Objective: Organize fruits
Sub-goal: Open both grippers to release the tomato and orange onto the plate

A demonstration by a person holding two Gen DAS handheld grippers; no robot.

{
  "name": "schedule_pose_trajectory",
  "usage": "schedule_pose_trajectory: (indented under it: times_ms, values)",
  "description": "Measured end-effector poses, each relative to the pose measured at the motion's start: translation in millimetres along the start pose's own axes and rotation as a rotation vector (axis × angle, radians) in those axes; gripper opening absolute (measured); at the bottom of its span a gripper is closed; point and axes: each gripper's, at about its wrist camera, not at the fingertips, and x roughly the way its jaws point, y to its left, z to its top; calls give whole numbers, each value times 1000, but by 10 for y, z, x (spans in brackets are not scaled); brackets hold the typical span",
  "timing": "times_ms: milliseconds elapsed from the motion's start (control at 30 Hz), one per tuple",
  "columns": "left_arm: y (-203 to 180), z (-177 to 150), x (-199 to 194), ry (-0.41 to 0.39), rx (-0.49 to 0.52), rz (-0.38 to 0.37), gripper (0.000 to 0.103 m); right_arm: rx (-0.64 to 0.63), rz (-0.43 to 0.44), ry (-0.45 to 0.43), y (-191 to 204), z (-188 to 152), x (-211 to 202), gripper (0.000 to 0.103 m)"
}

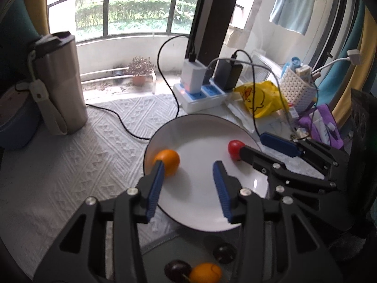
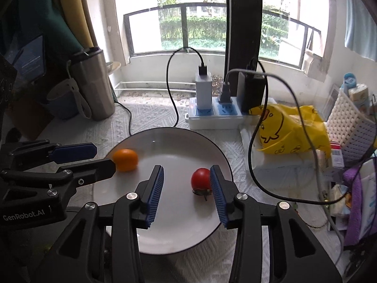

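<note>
Table by a big window, covered w/ a white textured cloth. Balcony rail and green hedge outside; a potted plant sits on the balcony floor. Light blue towel hangs at upper right.

White plate mid-table. On it: an orange fruit toward the left side, a red tomato toward the right, well apart from each other.

Left gripper over the plate, jaws partly open, nothing btwn the pads; the orange fruit lies at the tip of its left finger, not clamped. Right gripper also over the plate, jaws partly open, nothing gripped; tomato sits just inside its right finger, contact can't be told.

Near edge, below the plate in the left view: two dark fruits and a second orange one, on a grey surface.

Behind the plate: white power strip w/ chargers and cables. Left: steel tumbler w/ strap, blue cup. Right: yellow duck-print bag, white basket, purple pouch.
</note>
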Motion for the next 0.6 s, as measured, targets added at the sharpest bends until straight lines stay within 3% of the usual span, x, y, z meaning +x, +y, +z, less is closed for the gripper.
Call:
schedule_pose_trajectory:
  times_ms: [433, 600]
  values:
    - [-80, -246, -574, -85, 30, 10, 46, -21, -7, -52, 251, -112, -548, 43]
    - [-112, -379, -757, -113, 44, 21, 52, -24, -11, -67, 318, -189, -732, 43]
